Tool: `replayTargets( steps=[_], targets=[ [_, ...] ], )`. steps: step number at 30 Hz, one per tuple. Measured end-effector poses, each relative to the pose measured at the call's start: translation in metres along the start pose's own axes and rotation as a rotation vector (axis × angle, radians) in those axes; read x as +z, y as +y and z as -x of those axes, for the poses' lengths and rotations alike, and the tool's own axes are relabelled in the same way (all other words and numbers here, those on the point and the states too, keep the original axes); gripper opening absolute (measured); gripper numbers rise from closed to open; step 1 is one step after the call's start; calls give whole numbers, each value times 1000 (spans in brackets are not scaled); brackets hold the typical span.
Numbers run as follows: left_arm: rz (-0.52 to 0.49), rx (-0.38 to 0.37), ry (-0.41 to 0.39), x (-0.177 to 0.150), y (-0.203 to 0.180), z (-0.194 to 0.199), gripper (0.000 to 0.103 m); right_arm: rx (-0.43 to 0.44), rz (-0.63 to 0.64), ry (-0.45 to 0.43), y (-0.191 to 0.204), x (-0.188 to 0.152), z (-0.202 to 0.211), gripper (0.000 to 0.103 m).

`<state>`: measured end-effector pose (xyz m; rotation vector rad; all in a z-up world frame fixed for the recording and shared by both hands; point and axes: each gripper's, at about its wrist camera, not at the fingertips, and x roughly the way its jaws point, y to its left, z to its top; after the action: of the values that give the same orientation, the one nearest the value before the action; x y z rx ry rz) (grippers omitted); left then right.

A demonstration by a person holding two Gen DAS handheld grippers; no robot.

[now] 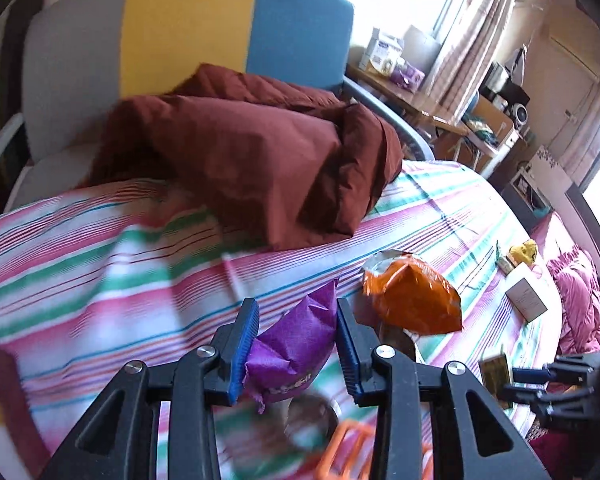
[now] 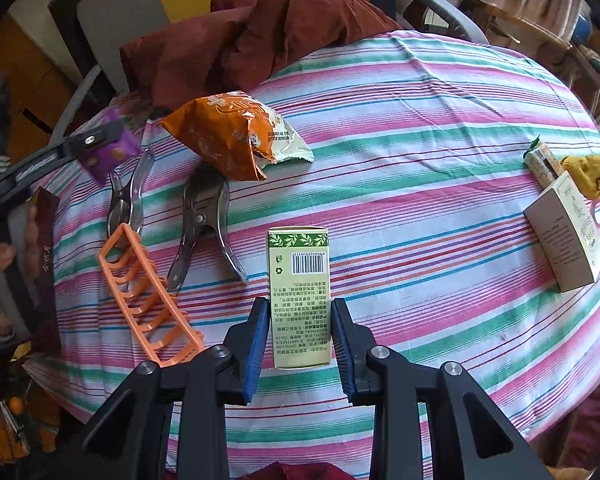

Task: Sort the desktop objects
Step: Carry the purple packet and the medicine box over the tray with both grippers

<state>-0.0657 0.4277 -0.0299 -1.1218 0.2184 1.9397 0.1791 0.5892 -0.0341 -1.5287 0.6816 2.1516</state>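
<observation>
Left gripper [image 1: 296, 344] clamps a purple snack packet [image 1: 296, 344], lifted above the desk's left edge; packet sits between both blue pads, crumpled. Right gripper [image 2: 300, 344] closed on a green-yellow box [image 2: 300, 300], pads touching its two long sides, box sticking forward with barcode up, near the desk's near edge. On the striped tablecloth [image 2: 420, 120]: orange chip bag [image 2: 228, 136] toward far-left, two metal clamps [image 2: 204, 220] and orange plastic rack [image 2: 148, 296] at left, beige box [image 2: 564, 236] at right edge.
</observation>
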Motion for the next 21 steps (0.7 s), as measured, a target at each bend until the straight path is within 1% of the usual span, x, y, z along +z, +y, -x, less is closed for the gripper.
replayTargets(
  steps=[1, 4, 7, 12, 15, 18, 21],
  targets=[
    [6, 1, -10, -5, 5, 10, 38, -6, 5, -1, -2, 4, -6, 31],
    [10, 33, -47, -15, 14, 37, 38, -20, 21, -3, 1, 4, -6, 31],
    [11, 65, -84, -32, 22, 67, 38, 4, 50, -15, 5, 4, -3, 31],
    [17, 103, -138, -54, 33, 106, 38, -47, 107, -14, 16, 4, -7, 31],
    [36, 111, -152, -65, 44, 125, 38, -75, 136, -27, 25, 2, -2, 31],
    [55, 123, -165, -77, 56, 141, 38, -95, 156, -55, 34, 2, 3, 31],
    [85, 138, -177, -89, 71, 157, 38, -111, 196, -94, 55, 0, 12, 31]
  ],
)
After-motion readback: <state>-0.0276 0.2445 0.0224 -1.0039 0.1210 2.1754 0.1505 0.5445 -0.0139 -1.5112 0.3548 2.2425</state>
